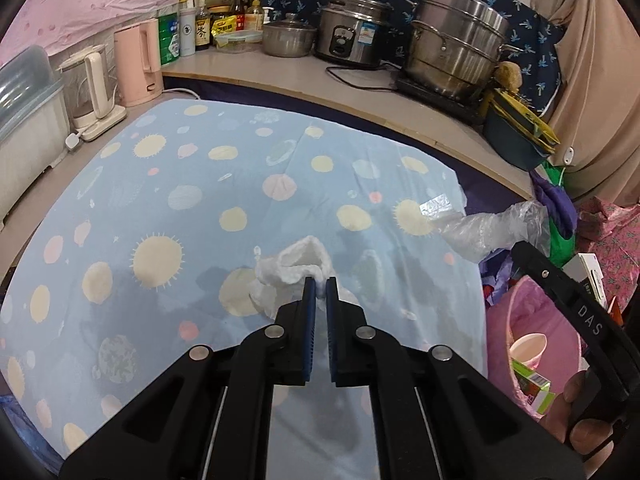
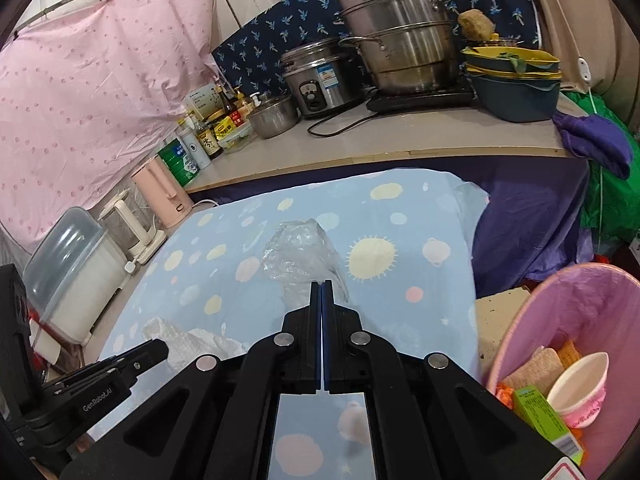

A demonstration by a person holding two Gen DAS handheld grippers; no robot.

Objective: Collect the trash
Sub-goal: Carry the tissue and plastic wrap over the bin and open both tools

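My left gripper point(image 1: 320, 285) is shut on a crumpled white paper towel point(image 1: 294, 266) just above the blue planet-print tablecloth point(image 1: 160, 200). My right gripper point(image 2: 321, 286) is shut on a clear crumpled plastic bag point(image 2: 298, 250) and holds it over the cloth; the bag also shows in the left wrist view point(image 1: 486, 232). The paper towel shows in the right wrist view point(image 2: 192, 338) beside the left gripper's body. A pink-lined trash bin point(image 2: 600, 304) stands to the right of the table, holding a paper cup point(image 2: 580, 380), a green carton and scrap.
A counter point(image 1: 360, 92) behind the table carries a steel steamer pot point(image 1: 456, 44), a rice cooker point(image 1: 352, 28), a small pot, bottles and stacked basins point(image 2: 516, 84). Two kettles point(image 1: 120, 76) and a lidded plastic box point(image 2: 72, 276) stand at the left. Purple cloth point(image 2: 592, 140) hangs at the right.
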